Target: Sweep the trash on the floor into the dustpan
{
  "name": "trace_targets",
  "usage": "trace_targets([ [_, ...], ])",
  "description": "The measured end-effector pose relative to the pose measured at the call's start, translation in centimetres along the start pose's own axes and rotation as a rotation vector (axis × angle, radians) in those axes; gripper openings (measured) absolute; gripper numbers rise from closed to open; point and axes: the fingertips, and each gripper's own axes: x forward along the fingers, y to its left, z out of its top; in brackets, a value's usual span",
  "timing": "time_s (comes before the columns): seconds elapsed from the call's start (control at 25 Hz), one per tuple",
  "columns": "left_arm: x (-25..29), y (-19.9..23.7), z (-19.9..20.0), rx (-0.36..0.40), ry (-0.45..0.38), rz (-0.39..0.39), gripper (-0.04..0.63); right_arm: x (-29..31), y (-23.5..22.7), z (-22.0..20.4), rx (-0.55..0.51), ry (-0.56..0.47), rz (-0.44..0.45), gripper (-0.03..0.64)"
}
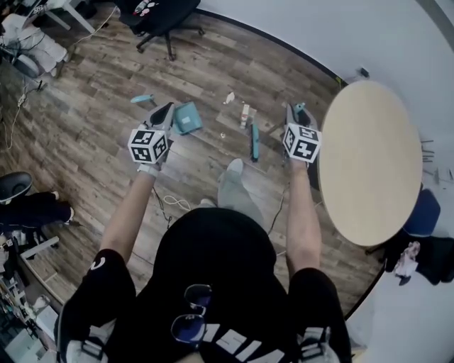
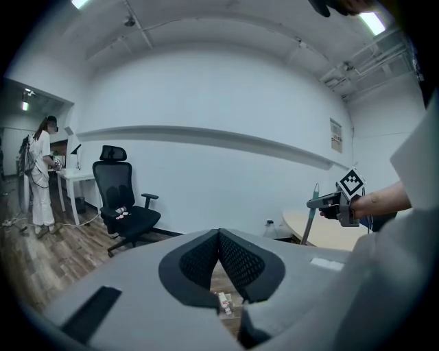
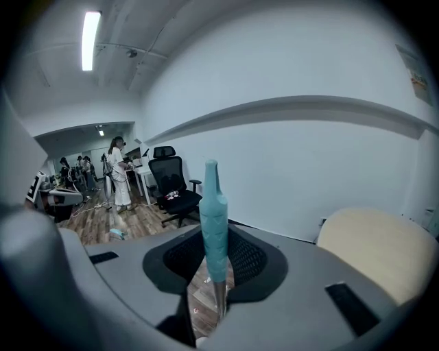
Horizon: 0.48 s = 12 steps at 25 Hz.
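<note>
Sweeping not yet started, by my reading: the trash (image 1: pixel 245 113) lies loose on the floor ahead, between the two claws, and none shows in the dustpan (image 1: pixel 188 118) just right of the left gripper (image 2: pixel 219 248). That claw is clenched on nothing. The right gripper (image 3: pixel 217 264) grasps the teal broom handle (image 3: pixel 213 219), held upright. A round table (image 1: pixel 369 163) crowds its right side, and an office chair (image 1: pixel 159 14) stands well beyond.

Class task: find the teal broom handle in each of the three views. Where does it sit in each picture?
Head view: the teal broom handle shows right of centre, just left of the table's edge.
Left gripper view: at the right, a thin upright stick in front of the table.
Right gripper view: dead centre, upright between the jaws.
Shared landmark: the round table.
</note>
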Motion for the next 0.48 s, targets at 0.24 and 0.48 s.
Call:
trace_targets([
  [0.24, 6.6, -0.9, 0.5, 0.007, 0.046, -0.034, -0.003, 4.3, -3.4, 0.0, 0.02, 0.03, -0.006, 0.086],
  [0.48, 14.0, -2.4, 0.7, -0.009, 0.085, -0.058, -0.003, 8.7, -7.4, -0.3, 0.04, 0.072, -0.003, 0.087],
])
